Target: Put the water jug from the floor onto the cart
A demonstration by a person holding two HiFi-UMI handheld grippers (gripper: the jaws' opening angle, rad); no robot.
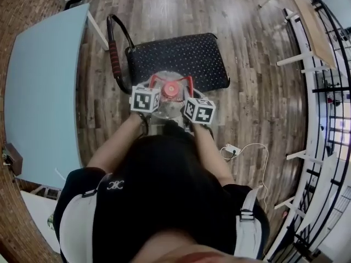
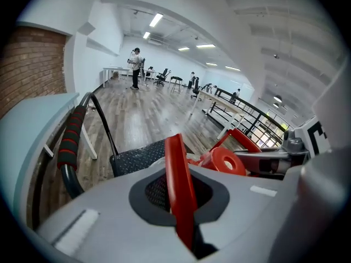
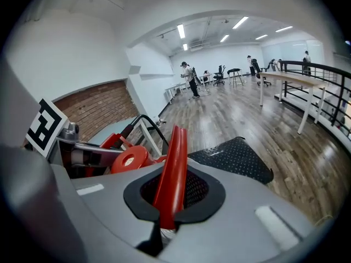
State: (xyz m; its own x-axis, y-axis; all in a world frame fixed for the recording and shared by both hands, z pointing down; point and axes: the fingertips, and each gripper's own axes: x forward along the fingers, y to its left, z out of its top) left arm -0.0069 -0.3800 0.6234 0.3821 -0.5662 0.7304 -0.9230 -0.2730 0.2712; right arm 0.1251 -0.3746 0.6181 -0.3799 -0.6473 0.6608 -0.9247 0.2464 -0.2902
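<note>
In the head view the clear water jug [image 1: 164,109] with its red cap [image 1: 171,89] is right in front of the person, at the near edge of the black studded cart platform [image 1: 181,59]. Whether it rests on anything I cannot tell. My left gripper [image 1: 149,92] is shut on the left side of the jug's red handle [image 2: 178,174]. My right gripper [image 1: 192,100] is shut on the handle's right side [image 3: 171,171]. The cap [image 2: 227,160] shows between the two grippers in both gripper views [image 3: 129,159]. The cart's push bar [image 1: 113,56] has a red-and-black grip.
A light blue table [image 1: 44,92] stands to the left of the cart. A white cable with a plug [image 1: 233,149] lies on the wood floor at the right. A black railing [image 1: 329,92] and a long wooden bench [image 1: 312,21] line the right side. People stand far off in the hall.
</note>
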